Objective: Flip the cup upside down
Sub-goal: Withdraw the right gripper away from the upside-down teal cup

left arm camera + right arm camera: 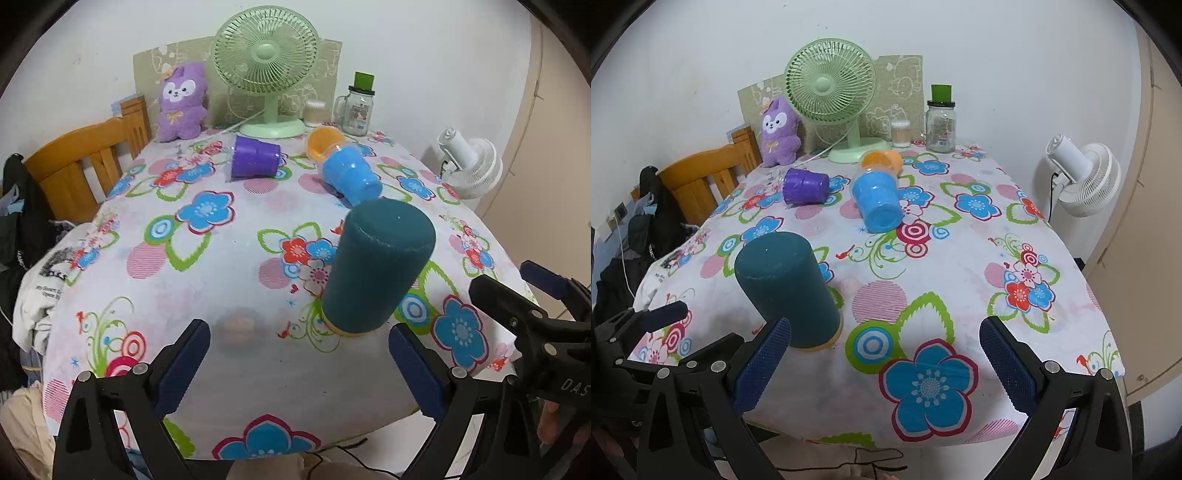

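Two low near-edge views (shared table point(229, 369))

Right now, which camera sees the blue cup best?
The right wrist view: the blue cup lies whole and unblocked on its side. In the left wrist view, the dark green cup covers its near end.

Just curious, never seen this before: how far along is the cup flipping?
The dark green cup already stands upside down near the table's front edge. Nothing is in hand: the left gripper and right gripper are open and empty. The purple cup and blue cup lie sideways.
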Demonstrator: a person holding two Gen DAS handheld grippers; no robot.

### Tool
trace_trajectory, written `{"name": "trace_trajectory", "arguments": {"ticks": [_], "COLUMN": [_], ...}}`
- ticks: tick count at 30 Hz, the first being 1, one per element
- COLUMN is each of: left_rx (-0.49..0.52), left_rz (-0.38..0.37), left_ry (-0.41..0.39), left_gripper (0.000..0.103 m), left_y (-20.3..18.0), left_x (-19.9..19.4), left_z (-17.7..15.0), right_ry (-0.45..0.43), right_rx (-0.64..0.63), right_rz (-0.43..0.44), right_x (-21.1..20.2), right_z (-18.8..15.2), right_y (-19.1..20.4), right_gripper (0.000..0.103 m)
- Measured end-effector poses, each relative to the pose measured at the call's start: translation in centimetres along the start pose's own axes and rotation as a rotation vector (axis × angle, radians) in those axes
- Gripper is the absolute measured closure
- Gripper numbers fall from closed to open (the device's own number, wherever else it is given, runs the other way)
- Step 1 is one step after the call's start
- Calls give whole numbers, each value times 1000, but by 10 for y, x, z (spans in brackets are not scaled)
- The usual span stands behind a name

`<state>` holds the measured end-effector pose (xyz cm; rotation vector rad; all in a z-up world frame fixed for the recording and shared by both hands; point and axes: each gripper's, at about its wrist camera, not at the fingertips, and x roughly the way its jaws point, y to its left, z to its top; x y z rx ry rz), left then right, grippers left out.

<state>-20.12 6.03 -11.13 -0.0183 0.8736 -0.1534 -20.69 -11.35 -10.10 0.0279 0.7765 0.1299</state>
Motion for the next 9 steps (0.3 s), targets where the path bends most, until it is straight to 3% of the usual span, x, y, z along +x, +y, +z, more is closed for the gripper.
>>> {"name": "trace_trajectory", "arguments": {"ticks": [9], "left_rx": [13], "left_rz": [22], "left_ry": [-27], "left_gripper": [1], "left_y": [0], "left_x": [-4], "left_z": [8], "right_ry": [-13], "right_rx": [-6], "right_rz": [1], "right_x": [-1], "right_z": [9], "right_y": [-1], "right_gripper": [0]}}
